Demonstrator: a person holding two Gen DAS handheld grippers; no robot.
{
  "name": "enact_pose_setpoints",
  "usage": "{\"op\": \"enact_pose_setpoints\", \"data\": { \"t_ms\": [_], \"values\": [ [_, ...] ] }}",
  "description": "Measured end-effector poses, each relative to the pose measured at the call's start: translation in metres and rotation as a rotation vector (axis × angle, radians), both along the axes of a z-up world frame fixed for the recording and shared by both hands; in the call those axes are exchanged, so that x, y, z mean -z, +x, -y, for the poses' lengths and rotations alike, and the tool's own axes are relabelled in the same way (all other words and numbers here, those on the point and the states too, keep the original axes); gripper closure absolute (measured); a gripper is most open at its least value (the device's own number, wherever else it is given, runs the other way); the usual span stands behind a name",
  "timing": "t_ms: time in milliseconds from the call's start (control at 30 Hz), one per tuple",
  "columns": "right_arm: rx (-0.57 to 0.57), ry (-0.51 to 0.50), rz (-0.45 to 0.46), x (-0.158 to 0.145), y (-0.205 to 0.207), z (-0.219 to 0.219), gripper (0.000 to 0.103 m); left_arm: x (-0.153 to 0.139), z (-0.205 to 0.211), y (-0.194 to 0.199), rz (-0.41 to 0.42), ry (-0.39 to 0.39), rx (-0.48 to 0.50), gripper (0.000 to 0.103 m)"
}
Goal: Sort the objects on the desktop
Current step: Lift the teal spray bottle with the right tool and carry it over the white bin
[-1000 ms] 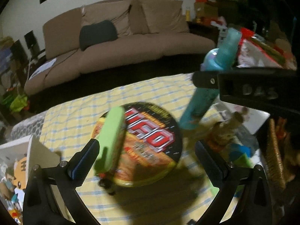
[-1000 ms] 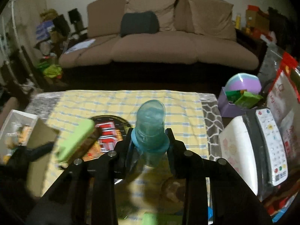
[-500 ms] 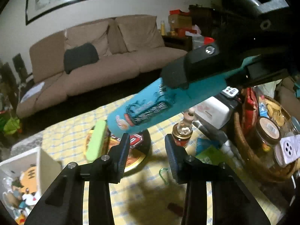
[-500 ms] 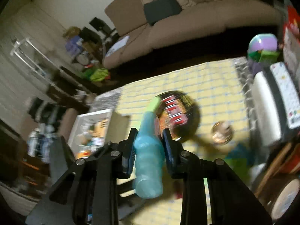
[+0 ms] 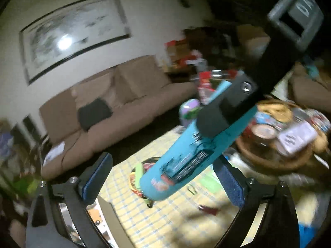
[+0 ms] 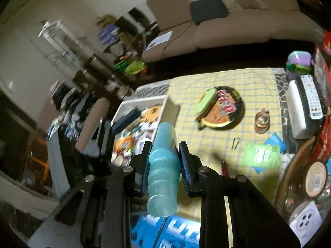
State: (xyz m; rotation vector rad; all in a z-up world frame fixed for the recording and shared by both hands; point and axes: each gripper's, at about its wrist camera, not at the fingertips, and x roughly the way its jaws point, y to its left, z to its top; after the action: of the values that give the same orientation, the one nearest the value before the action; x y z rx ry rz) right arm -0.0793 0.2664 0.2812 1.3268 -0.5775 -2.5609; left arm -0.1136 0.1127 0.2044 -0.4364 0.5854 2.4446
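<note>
- Beige sofa (image 5: 115, 111) fills the middle left of the left wrist view, upper right of the right wrist view.
- Yellow checked tablecloth (image 6: 254, 82) sits centre right.
- Teal bottle (image 6: 163, 165), lower centre, is clamped in the narrow right gripper (image 6: 163, 167).
- Left gripper (image 5: 163, 177), bottom of frame, is opening wide; the bottle's base lies between its pads, untouched.

Tilted teal bottle (image 6: 163, 165), held aloft
</note>
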Motion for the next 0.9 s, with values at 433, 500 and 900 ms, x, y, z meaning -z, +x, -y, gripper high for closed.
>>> {"op": "enact_pose_setpoints", "data": {
  "t_ms": [433, 500, 900],
  "values": [
    [-0.079, -0.027, -0.069, -0.039, 0.057, 0.09, 0.078, -0.034, 0.063, 0.085, 0.205, 0.114, 0.018, 0.065],
    [-0.103, -0.038, -0.088, -0.038, 0.053, 0.113, 0.078, -0.032, 0.086, 0.094, 0.246, 0.175, -0.035, 0.066],
    [-0.208, -0.179, 0.044, 0.063, -0.066, 0.246, 0.078, 0.031, 0.256, 0.091, 0.462, 0.29, -0.304, 0.068]
  ]
}}
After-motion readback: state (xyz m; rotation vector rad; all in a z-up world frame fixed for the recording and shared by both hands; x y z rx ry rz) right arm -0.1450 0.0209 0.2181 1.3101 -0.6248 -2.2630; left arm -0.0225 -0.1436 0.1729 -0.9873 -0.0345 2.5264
